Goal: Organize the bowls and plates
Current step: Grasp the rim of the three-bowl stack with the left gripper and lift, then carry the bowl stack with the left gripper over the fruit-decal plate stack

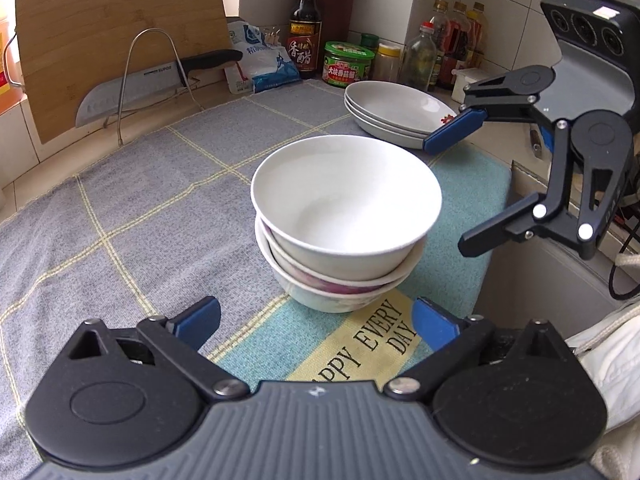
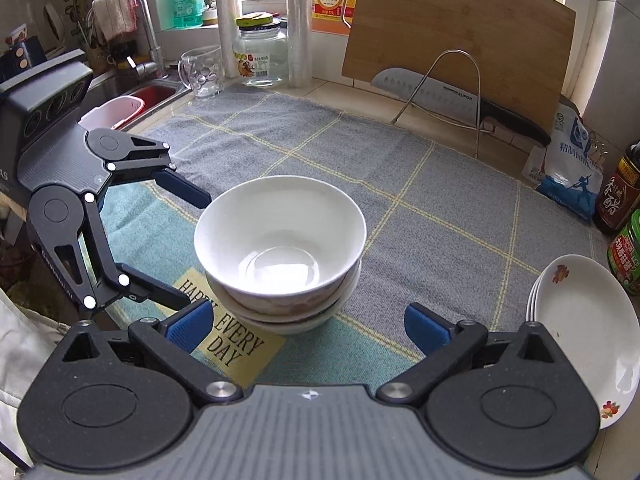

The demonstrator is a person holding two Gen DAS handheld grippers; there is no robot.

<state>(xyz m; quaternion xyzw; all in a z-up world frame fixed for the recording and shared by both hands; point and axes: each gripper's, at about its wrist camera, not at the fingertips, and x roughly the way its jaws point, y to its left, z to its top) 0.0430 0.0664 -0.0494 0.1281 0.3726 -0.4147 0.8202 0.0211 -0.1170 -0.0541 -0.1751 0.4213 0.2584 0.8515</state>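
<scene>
Three white bowls sit nested in a stack near the front edge of the surface, on a grey checked cloth with a "HAPPY EVERY DAY" patch. A stack of white plates rests on the same cloth, well apart, by the sauce bottles. The left gripper and right gripper both hover just short of the bowls, jaws spread wide, holding nothing. A cleaver leans in a wire rack against a bamboo cutting board.

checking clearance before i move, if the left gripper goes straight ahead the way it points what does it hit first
Most likely the stack of bowls, centred just ahead of the open left gripper; the stack of plates lies farther back, right. Depth is uncertain.
</scene>
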